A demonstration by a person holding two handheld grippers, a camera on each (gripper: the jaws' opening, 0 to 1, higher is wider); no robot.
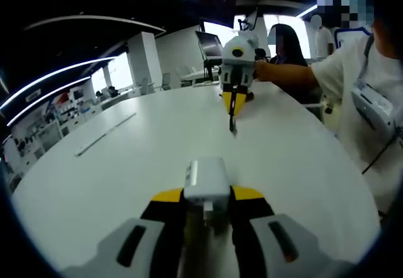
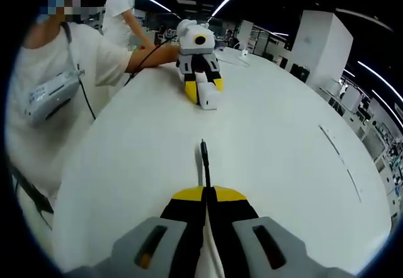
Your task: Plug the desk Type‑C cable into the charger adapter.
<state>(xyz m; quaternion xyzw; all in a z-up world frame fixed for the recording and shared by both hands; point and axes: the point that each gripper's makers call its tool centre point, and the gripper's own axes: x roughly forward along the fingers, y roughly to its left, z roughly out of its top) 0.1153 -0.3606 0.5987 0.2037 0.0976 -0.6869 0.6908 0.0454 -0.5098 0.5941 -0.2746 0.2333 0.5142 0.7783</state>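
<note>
Closest in the left gripper view, the left gripper point(image 1: 208, 218) has its yellow-and-black jaws closed on a white charger adapter point(image 1: 206, 182), which sits upright between the jaw tips just above the white bench point(image 1: 126, 164). Straight ahead of those jaws, well apart across the bench top, the right gripper point(image 1: 233, 123) points back toward the adapter, with a thin dark cable end point(image 1: 232, 125) sticking out past its tips.

From the right gripper view, the right gripper point(image 2: 205, 193) has its jaws pressed together on the cable end point(image 2: 204, 161), whose dark plug juts forward from the tips over the bench point(image 2: 283, 152). I cannot tell how the rest of the cable runs. Ahead of these jaws and a little to the left, far across the bench, the left gripper point(image 2: 203, 95) faces this way with the adapter point(image 2: 208, 99) clamped at its tips, low against the bench surface. Plug and adapter are well apart and roughly facing each other.

A person in a white shirt point(image 2: 56, 101) stands at the bench edge beside the jaws, arm stretched out to the far gripper.
</note>
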